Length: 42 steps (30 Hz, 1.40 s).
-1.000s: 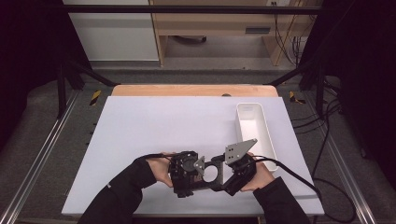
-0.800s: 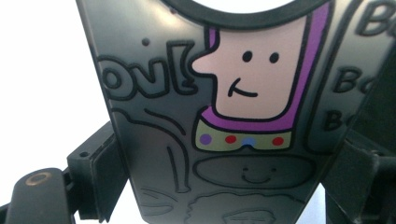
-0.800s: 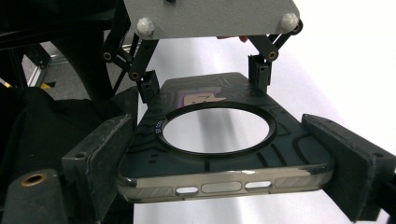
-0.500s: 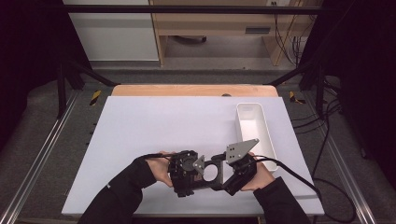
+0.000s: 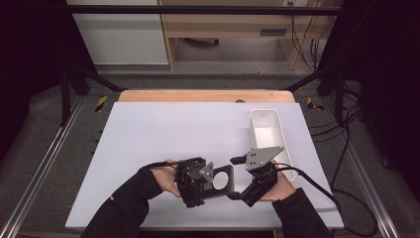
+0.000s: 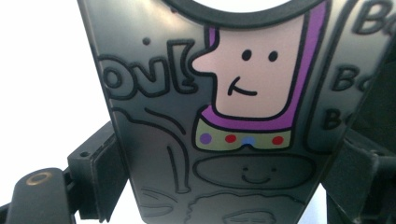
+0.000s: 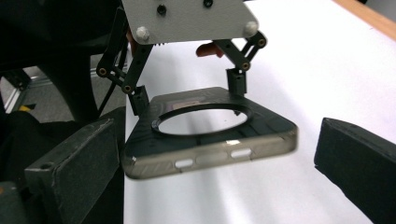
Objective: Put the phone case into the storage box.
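Note:
A dark translucent phone case [image 5: 221,179] with a round cutout hangs level just above the white table [image 5: 163,134], near its front edge. My left gripper [image 5: 198,181] is shut on it from the left. In the left gripper view the case [image 6: 243,116] shows a cartoon print and spans the space between both jaws. My right gripper [image 5: 236,177] stands open at the case's right end. In the right gripper view the case [image 7: 205,135] sits between the two wide-apart jaws, with a clear gap on the right side and the left jaw close to its corner.
A long white bin [image 5: 267,130] stands on the table's right side, just beyond the right hand. A wooden strip [image 5: 205,95] runs along the far edge. Cables [image 5: 317,183] trail off the right edge of the table.

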Each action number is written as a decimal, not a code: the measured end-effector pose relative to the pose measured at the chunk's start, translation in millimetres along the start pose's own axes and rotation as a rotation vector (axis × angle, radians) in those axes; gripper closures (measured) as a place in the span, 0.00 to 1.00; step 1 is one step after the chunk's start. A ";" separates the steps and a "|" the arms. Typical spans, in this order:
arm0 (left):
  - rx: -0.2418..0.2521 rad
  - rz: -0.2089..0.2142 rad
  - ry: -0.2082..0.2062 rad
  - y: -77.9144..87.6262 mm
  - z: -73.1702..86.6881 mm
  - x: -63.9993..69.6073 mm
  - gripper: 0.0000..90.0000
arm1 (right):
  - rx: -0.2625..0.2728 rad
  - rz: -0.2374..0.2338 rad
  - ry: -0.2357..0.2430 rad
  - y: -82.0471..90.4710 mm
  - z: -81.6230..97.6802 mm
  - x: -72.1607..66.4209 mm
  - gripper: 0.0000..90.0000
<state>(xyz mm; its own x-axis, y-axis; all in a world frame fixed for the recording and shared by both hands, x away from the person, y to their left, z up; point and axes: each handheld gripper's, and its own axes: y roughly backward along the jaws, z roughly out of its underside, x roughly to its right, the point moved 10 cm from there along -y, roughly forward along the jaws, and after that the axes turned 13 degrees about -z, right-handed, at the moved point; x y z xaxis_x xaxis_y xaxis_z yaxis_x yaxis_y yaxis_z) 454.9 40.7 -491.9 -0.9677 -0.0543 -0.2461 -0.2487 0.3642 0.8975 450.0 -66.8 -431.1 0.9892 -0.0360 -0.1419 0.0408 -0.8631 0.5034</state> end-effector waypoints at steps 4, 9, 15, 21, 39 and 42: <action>0.021 -0.002 0.021 1.8 4.5 -0.6 0.13 | 0.018 0.014 -0.006 5.7 -0.8 1.7 0.00; 0.062 -0.011 0.042 5.5 7.3 -1.9 0.13 | 0.045 0.030 -0.015 12.1 1.0 3.8 0.00; 0.146 -0.024 0.093 12.1 7.2 -3.1 0.13 | 0.069 0.033 -0.018 14.5 2.6 3.9 0.00; 0.203 -0.043 0.123 15.2 9.7 -4.3 0.13 | 0.089 0.032 -0.025 11.9 5.0 4.5 0.00; 0.334 -0.007 0.176 14.0 2.4 0.9 0.13 | 0.127 -0.001 -0.015 0.0 3.9 -0.6 0.00; 0.349 0.001 0.182 13.3 0.2 1.7 0.13 | 0.130 -0.004 -0.014 -0.5 3.6 -1.1 0.00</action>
<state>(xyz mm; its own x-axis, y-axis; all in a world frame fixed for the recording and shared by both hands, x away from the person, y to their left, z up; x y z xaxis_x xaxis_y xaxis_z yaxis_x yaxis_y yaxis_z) 449.9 45.7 -480.5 -0.9673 -0.2060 -0.1480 -0.2489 0.6573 0.7114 448.4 -68.1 -434.3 0.9870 -0.0381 -0.1561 0.0258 -0.9213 0.3880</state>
